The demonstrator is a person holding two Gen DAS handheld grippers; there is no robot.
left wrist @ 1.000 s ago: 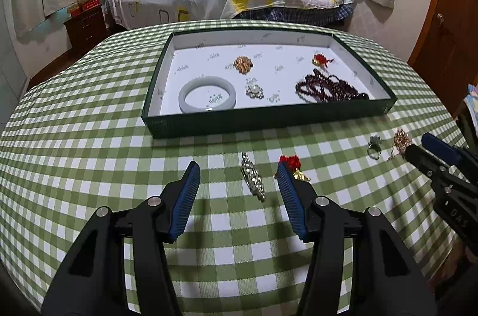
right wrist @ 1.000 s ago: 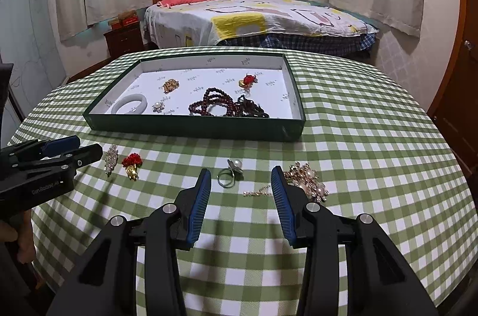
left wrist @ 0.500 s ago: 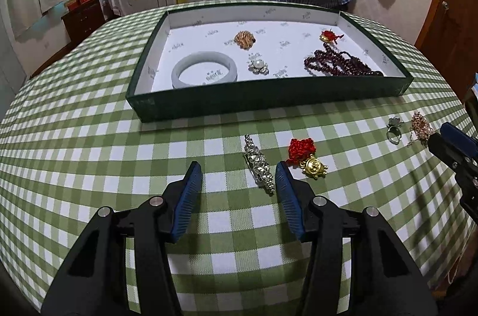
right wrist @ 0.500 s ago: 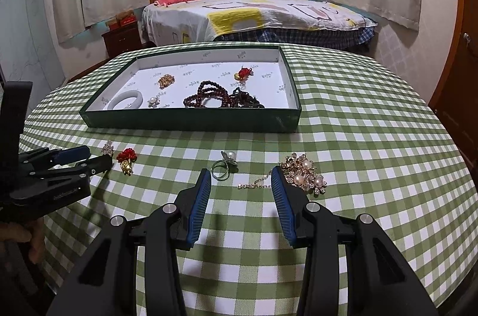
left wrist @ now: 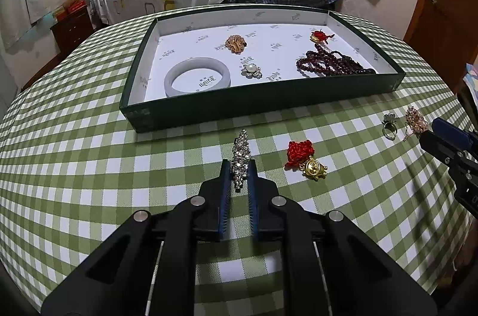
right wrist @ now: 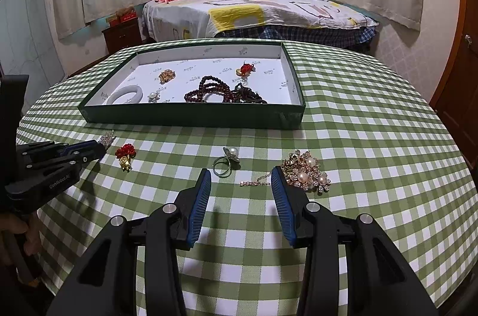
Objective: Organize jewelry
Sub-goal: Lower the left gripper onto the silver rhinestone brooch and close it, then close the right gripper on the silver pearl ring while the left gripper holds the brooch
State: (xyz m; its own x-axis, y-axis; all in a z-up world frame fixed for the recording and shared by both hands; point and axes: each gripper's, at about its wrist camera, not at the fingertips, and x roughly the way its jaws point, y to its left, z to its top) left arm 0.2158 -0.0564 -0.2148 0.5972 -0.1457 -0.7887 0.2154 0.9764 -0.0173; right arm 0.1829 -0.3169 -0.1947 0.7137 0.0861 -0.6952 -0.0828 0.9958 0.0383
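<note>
My left gripper (left wrist: 239, 166) is shut on the near end of a long silver rhinestone brooch (left wrist: 240, 150) lying on the green checked cloth. A red knot charm with a gold pendant (left wrist: 303, 156) lies just right of it. My right gripper (right wrist: 240, 177) is open and empty, low over the cloth; a pearl ring (right wrist: 227, 160) lies just ahead of its left finger and a gold pearl brooch with chain (right wrist: 307, 171) by its right finger. The green tray (left wrist: 269, 99) holds a jade bangle (left wrist: 197, 73), a dark bead necklace (left wrist: 328, 63) and small brooches.
The round table's edge curves close on both sides. A bed (right wrist: 254, 8) stands behind the table, a nightstand (right wrist: 122, 35) at the back left and a wooden door (left wrist: 448, 2) at the right. The person's hand (right wrist: 18, 235) holds the left gripper.
My left gripper has moved forward and down and closed its fingers onto the silver brooch. My right gripper has stayed open and has barely shifted near the ring and pearl brooch.
</note>
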